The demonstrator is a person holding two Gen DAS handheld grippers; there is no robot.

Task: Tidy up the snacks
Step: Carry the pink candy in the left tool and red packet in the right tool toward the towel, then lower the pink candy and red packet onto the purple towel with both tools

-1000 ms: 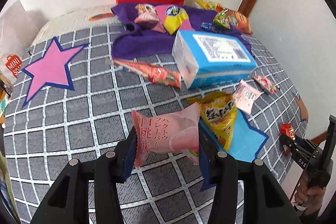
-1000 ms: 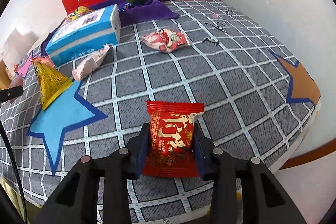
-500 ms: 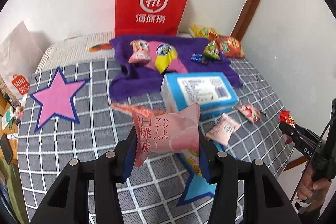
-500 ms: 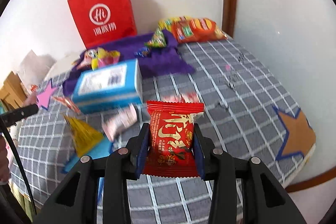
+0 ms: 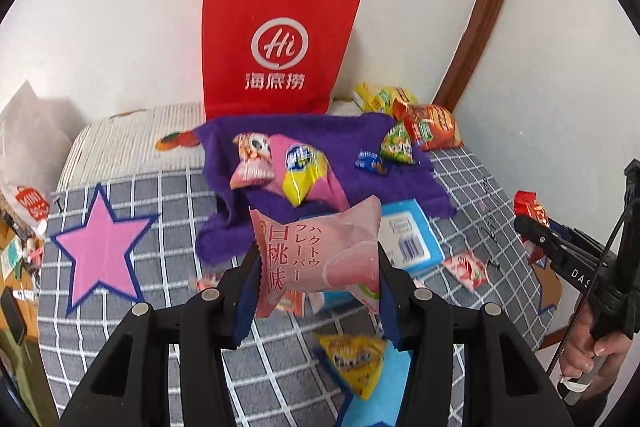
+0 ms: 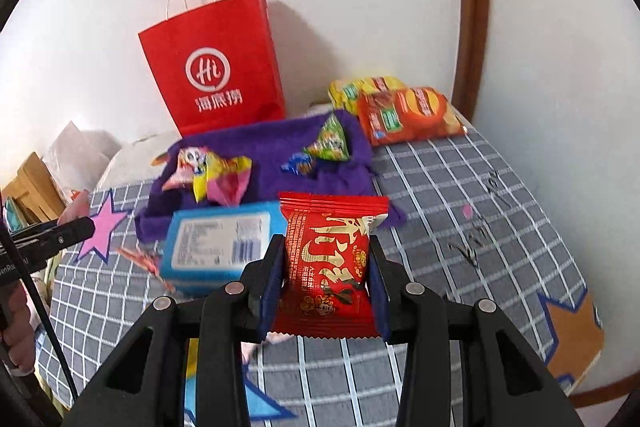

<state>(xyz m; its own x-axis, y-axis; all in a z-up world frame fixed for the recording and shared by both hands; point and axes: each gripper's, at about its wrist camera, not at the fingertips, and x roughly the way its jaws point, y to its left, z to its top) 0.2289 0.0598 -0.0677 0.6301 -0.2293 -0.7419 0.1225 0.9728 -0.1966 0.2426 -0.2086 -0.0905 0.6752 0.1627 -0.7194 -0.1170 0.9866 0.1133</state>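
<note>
1. Left claw (image 5: pixel 318 291): closed on one pink packet (image 5: pixel 320 259), held clear above the bed (image 5: pixel 120 323). Right claw (image 6: pixel 326 287): closed on one red packet (image 6: pixel 326 267), likewise held off the bed. Two snacks in transit; neither yet set down.
2. Loose on the checked cover, nearest first: one yellow triangular packet (image 5: pixel 354 359) just below the left claw; one small pink-and-white sachet (image 5: pixel 466 265) beside the box; one red-orange packet (image 6: pixel 144 259), blurred, left of the box. Three snacks apparently still unsorted.
3. One blue box (image 6: pixel 218 241), lying flat in mid-bed, touching the near edge of the purple cloth.
4. One purple cloth (image 5: pixel 352 135), seemingly the gathering place. On it: one pink packet with a cartoon face (image 5: pixel 252 163), one pink-and-yellow packet (image 5: pixel 300 169), one small blue sweet (image 5: pixel 370 161), one green triangular packet (image 5: pixel 396 145). Four snacks gathered.
5. Far corner, past the cloth: one orange crisp bag (image 6: pixel 408 117), one yellow bag (image 6: pixel 360 87) behind it. Two.
6. One red paper bag (image 5: pixel 276 43) upright against the wall.
7. Judged progress: roughly halfway; held pair and loose three remain.
</note>
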